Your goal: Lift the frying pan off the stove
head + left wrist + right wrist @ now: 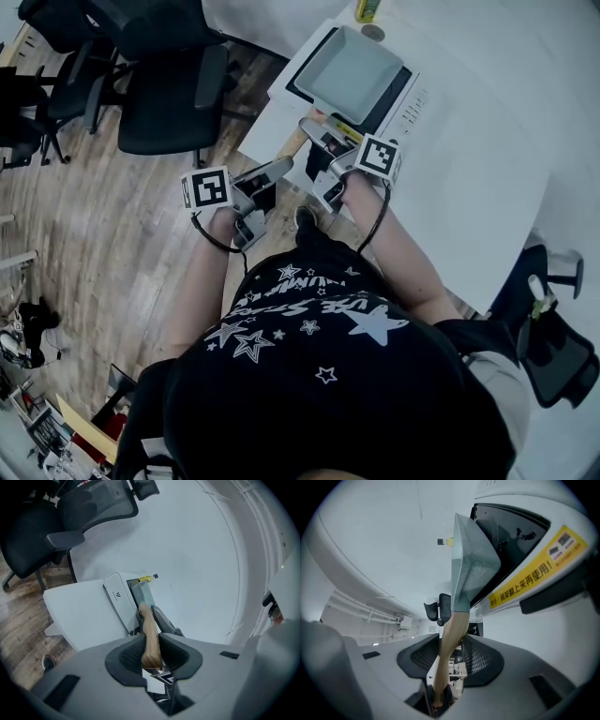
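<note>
Fingers of left gripper (151,656) and right gripper (450,660) sit clamped on the frying pan's (471,569) wooden handle (149,625). Lifted from that end, the pan could sag and scrape the induction stove (525,588).

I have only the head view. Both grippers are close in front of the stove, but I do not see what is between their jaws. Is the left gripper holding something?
Observer: Yes. The left gripper view shows the left gripper with both pads pressed on the free end of the pan's wooden handle.
Operator: And the right gripper, is it on the same handle?
Observer: It is. In the right gripper view the right gripper is closed on that handle nearer the pan, and the handle runs on past its pads toward the camera.
</note>
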Demonstrator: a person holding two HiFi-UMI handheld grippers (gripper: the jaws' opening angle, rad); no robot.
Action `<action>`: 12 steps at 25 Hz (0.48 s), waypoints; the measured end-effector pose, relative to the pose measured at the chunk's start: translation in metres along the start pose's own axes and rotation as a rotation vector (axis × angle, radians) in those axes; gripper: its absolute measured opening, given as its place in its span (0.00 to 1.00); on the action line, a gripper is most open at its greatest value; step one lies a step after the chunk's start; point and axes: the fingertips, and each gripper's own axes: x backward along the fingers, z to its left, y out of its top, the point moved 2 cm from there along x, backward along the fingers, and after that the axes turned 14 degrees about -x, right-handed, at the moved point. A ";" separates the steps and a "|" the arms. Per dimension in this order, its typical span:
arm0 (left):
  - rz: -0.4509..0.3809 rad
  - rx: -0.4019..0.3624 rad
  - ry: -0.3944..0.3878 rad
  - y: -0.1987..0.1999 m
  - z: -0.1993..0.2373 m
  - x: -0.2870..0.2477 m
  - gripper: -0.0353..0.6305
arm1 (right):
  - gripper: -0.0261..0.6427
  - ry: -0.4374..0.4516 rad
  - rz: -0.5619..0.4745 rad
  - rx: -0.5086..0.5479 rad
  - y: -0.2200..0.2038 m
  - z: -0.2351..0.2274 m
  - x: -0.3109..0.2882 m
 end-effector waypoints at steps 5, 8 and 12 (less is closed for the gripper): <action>-0.016 -0.009 -0.011 -0.001 0.004 0.002 0.19 | 0.26 0.026 0.006 -0.009 -0.003 -0.004 -0.004; -0.025 -0.001 -0.030 0.000 0.000 0.003 0.19 | 0.26 0.045 0.008 0.005 -0.003 -0.001 -0.005; -0.037 0.012 -0.051 -0.002 -0.002 0.001 0.20 | 0.25 0.055 0.018 0.036 -0.002 0.002 -0.006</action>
